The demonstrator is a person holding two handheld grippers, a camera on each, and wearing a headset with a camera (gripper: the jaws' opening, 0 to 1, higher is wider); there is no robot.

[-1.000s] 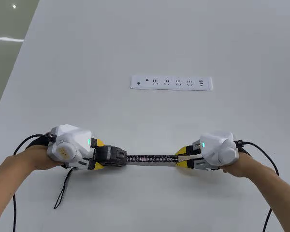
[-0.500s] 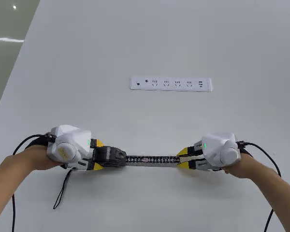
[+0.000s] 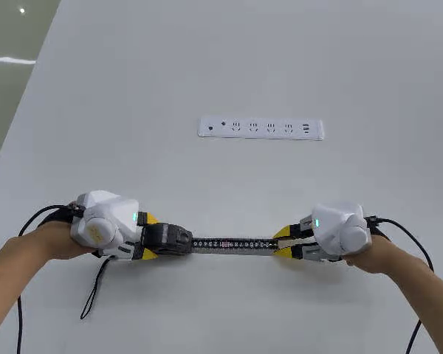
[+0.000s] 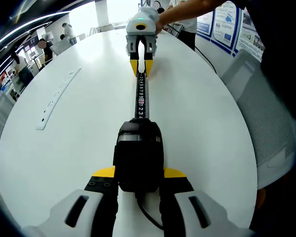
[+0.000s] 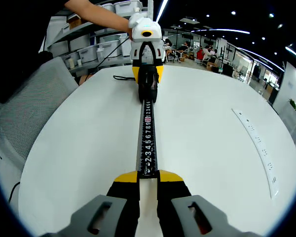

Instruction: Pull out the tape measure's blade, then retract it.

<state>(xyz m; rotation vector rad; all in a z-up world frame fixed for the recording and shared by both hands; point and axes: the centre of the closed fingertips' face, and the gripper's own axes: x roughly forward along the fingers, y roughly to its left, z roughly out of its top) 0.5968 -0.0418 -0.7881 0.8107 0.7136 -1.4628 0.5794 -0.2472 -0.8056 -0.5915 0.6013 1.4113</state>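
A black tape measure case (image 3: 170,238) (image 4: 138,150) lies on the white table, and my left gripper (image 3: 149,236) (image 4: 138,174) is shut on it. Its numbered blade (image 3: 232,243) (image 4: 140,94) (image 5: 148,140) runs out flat to the right. My right gripper (image 3: 281,242) (image 5: 148,178) is shut on the blade's end. In the right gripper view the case (image 5: 148,81) sits far ahead, between the other gripper's yellow-tipped jaws. A thin black wrist strap (image 3: 97,284) trails from the case towards the near edge.
A white power strip (image 3: 263,127) (image 4: 56,96) (image 5: 259,143) lies further back on the table (image 3: 229,177). Black cables run from both grippers along the person's forearms. A grey mesh chair (image 5: 24,123) stands beside the table.
My right gripper has moved a little to the right with the blade's end, so more blade is out. The left gripper and the case have stayed put.
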